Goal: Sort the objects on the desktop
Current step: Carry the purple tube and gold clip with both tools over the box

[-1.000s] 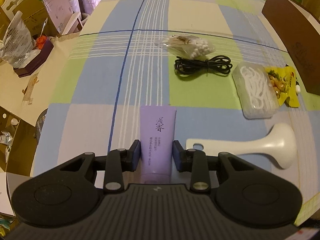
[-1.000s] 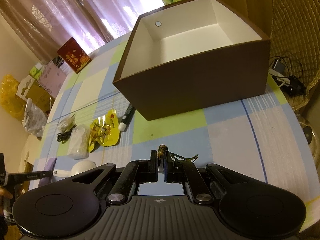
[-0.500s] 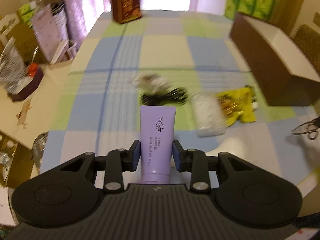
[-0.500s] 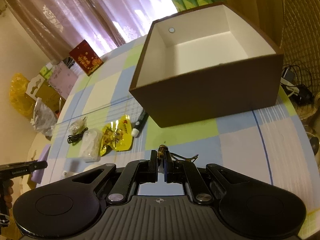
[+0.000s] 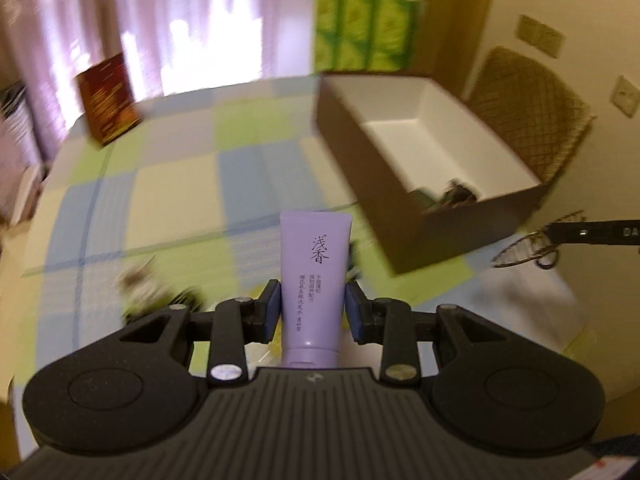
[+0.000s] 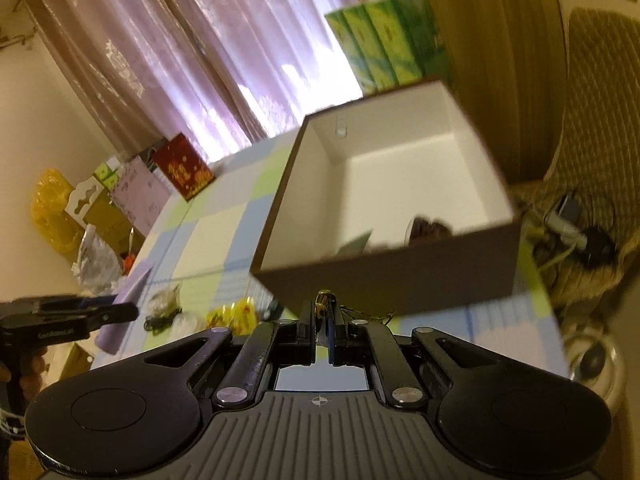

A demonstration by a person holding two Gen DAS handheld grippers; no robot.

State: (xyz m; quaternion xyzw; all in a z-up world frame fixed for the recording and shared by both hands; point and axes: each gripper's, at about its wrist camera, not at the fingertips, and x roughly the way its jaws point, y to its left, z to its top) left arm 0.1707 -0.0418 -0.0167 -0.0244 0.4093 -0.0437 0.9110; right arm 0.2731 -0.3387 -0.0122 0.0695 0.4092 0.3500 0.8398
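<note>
The left gripper [image 5: 312, 306] squeezes a smooth purple tube [image 5: 314, 276], pointing straight away, above the checked table [image 5: 180, 184]. The right gripper [image 6: 321, 326] pinches a thin wire clip [image 6: 325, 300] near the brown box [image 6: 400, 276].

Ahead of me pinkish-purple curtains [image 6: 168, 60] hang across a window [image 5: 200, 52], and daylight glows white through their folds. The wall [image 6: 52, 112] to the left of them is plain cream. The table [image 5: 172, 184] under me wears a checked cloth of blue, green and cream squares. Beyond its far edge stands a stack of green cartons [image 5: 364, 28] against warm brown panelling [image 5: 432, 12]. A woven wicker chair [image 5: 532, 112] sits at the right side, below two pale wall plates [image 5: 540, 36]. Cardboard boxes and a yellow bag [image 6: 52, 204] crowd the left side; all else there is blurred.
</note>
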